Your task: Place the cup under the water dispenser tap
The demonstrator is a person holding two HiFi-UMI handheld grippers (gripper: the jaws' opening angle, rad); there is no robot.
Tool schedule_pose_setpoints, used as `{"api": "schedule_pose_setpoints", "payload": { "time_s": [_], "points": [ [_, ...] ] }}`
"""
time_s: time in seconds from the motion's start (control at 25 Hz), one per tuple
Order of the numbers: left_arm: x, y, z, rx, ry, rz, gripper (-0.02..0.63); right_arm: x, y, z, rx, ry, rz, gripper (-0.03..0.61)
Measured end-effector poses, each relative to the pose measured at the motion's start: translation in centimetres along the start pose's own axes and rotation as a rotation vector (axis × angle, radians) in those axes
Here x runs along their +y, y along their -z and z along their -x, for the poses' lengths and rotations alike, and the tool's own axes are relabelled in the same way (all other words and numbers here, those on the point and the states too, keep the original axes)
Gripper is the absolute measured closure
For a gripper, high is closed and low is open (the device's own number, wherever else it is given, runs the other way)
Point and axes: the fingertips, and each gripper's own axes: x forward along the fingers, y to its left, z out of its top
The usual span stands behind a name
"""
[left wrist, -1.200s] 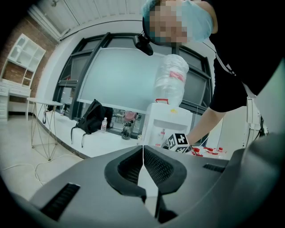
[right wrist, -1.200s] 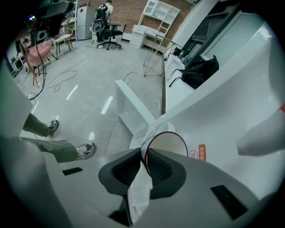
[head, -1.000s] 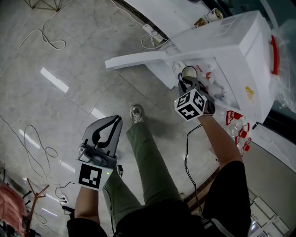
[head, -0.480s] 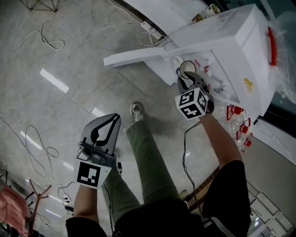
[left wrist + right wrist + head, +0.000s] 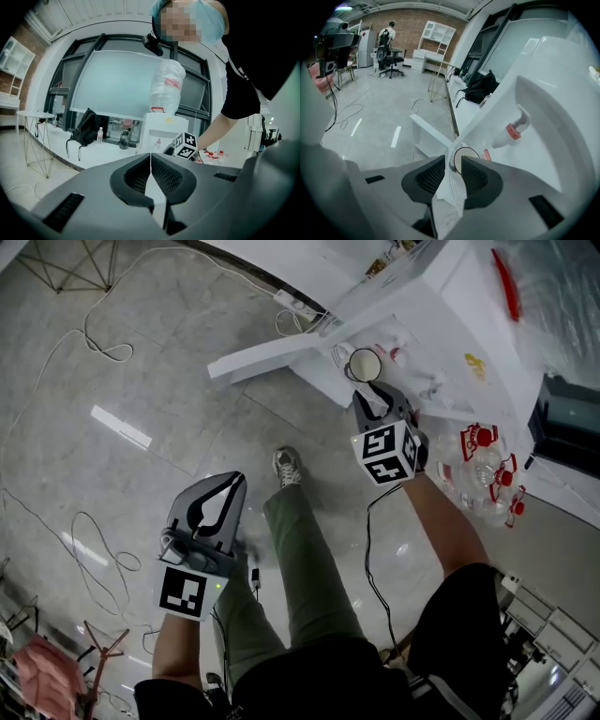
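The right tool point(image 5: 453, 161) is closed on the cup point(image 5: 452, 190). Its two jaws pinch the cup's thin white wall, which is creased between them. The cup's round rim shows just past the jaw tips. In the head view the right tool point(image 5: 373, 395) is stretched out to the far right, and the cup point(image 5: 364, 364) sits at its tip, mouth turned toward the camera.

The cup is right in front of the white dispenser point(image 5: 441, 315), at its recessed front. In the right gripper view the tap point(image 5: 511, 131), white with a red ring, sticks out of the dispenser point(image 5: 553, 93). It is above and to the right of the cup, near it but not touching it.

The left tool point(image 5: 151, 157) is closed, its jaws meeting along one line with nothing between them. In the head view the left tool point(image 5: 220, 498) is held low at the near left, over the floor point(image 5: 112, 456), well apart from the dispenser.

Past the left tool's jaws, the dispenser point(image 5: 161, 129) stands far off with an upturned jug point(image 5: 166, 89) on top. A black bag point(image 5: 84, 129) rests on a white bench point(image 5: 93, 150) to the left of it.

On the floor, cables point(image 5: 103, 324) trail at the left. Red-capped bottles point(image 5: 483, 465) lie just right of the right tool. The person's shoe point(image 5: 286, 465) is planted between the two tools.
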Motion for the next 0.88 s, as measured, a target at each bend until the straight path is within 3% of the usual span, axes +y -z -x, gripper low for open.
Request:
{"api": "schedule_pose_setpoints", "payload": {
  "time_s": [0.6, 0.88],
  "points": [
    [-5.5, -9.9, 7.7, -0.07, 0.023, -0.028, 0.594, 1.1, -5.1, 18.3, -0.238, 0.101, -0.258, 0.516],
    [-8.5, -14.6, 11.5, -0.12, 0.072, -0.081, 0.594, 1.5, -7.5, 27.0, -0.347, 0.124, -0.44, 0.523]
  ]
}}
